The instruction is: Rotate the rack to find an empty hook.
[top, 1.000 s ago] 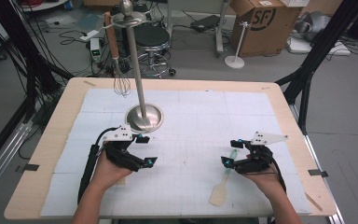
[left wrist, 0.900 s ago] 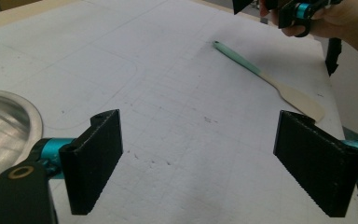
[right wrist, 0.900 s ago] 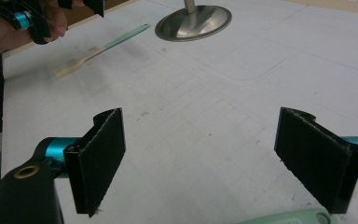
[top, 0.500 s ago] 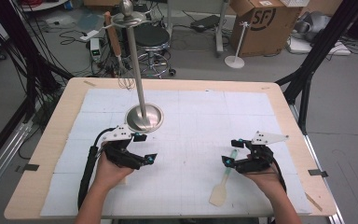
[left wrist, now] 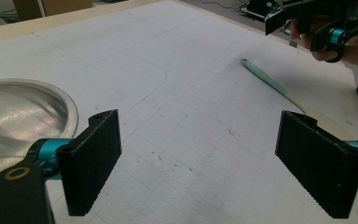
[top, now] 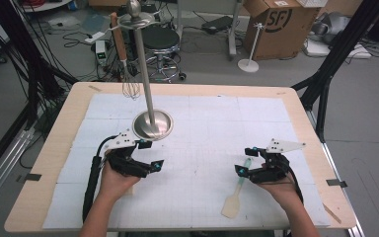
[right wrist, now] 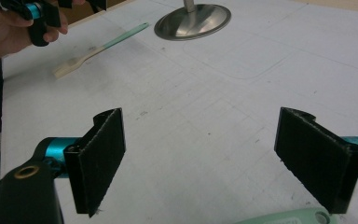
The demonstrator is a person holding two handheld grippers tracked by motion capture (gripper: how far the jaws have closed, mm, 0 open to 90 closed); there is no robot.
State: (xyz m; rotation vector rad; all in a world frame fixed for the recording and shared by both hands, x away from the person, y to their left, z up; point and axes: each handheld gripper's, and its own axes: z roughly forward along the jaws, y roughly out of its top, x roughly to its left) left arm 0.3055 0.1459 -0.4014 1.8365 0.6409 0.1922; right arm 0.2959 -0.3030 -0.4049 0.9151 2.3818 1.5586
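Left gripper (top: 150, 155) and right gripper (top: 243, 162) both spread wide, empty. I'd drop the right squarely over the spatula (top: 238, 190) handle, then squeeze.

spatula (top: 236, 191): mint-green handle, cream blade | left tool (top: 149, 155): black ribbed pads, teal fittings | right tool (top: 246, 160): black, teal fittings, pale grey top plate | bench (top: 54, 153): light wood edge, white cover with faint grid lines | stand (top: 152, 124): polished silver | whisk (top: 127, 74): brown handle, steel wires
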